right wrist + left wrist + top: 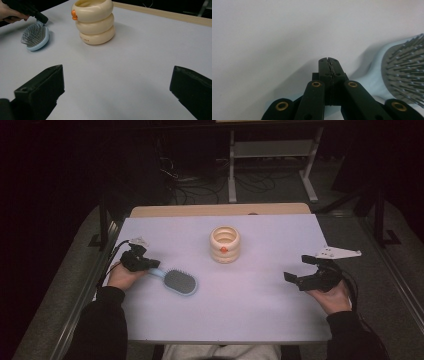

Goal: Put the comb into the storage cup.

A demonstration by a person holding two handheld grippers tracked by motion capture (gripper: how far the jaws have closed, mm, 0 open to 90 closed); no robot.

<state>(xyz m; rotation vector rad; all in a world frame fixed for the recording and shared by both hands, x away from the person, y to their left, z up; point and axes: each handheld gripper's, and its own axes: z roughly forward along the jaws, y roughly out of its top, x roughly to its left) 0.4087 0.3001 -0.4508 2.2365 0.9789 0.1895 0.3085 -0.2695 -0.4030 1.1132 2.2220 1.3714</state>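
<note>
Currently: my left gripper (329,60), jaws fully closed on nothing, sits beside the handle of the light-blue hairbrush (179,281) lying bristles-up on the table (260,315). Right gripper (305,270) wide open, empty. To grasp well: open, straddle the handle squarely.

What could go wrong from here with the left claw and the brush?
1. The left claw is shut with nothing between its jaws, beside the brush handle; lifting now would likely leave the brush on the table.
2. Shut jaws so close could nudge the brush aside.
3. The cup stands just beyond; a sweeping carry might tip it.
</note>
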